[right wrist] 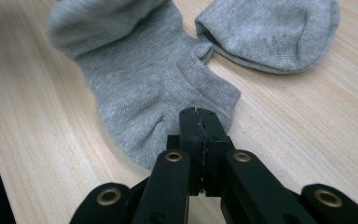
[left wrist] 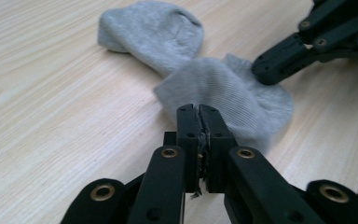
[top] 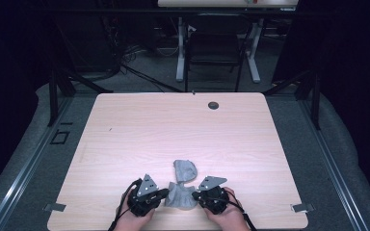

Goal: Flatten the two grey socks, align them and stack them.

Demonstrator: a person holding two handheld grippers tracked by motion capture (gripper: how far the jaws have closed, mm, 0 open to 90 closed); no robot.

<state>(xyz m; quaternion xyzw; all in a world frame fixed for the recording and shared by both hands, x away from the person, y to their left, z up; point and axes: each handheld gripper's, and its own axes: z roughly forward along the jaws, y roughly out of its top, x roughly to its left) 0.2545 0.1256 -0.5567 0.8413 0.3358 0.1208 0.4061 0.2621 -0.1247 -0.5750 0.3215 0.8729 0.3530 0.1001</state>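
Near the front edge: a crumpled grey knitted ankle sock lies on the pale wood-grain table, midway between the two hand-held tools.
Sock shape: it lies bent in two lobes, one bunched end farther up the table and one flatter ribbed end nearer the person, joined by a narrow twisted waist.
Sock in the left gripper view: the grey sock stretches away from the jaws, its nearer lobe just past the tips and its rounded far lobe at upper left.
Sock in the right gripper view: the sock spreads ahead of the jaws, with its cuff edge right at the tips and the second lobe at upper right.
Left tool: the black two-jaw left gripper sits in the person's left hand at the sock's left side; its jaws stand pressed together with a thin slit between them, and I cannot tell whether any fabric is pinched there.
Right tool: the black two-jaw right gripper sits in the person's right hand at the sock's right side; its jaws are closed tight, tips at the cuff's edge, and I cannot tell whether cloth is caught.
Spacing: both tools point inward at the sock from opposite sides, near each other.
Table detail: a small dark round hole sits near the far edge, well apart from the sock.
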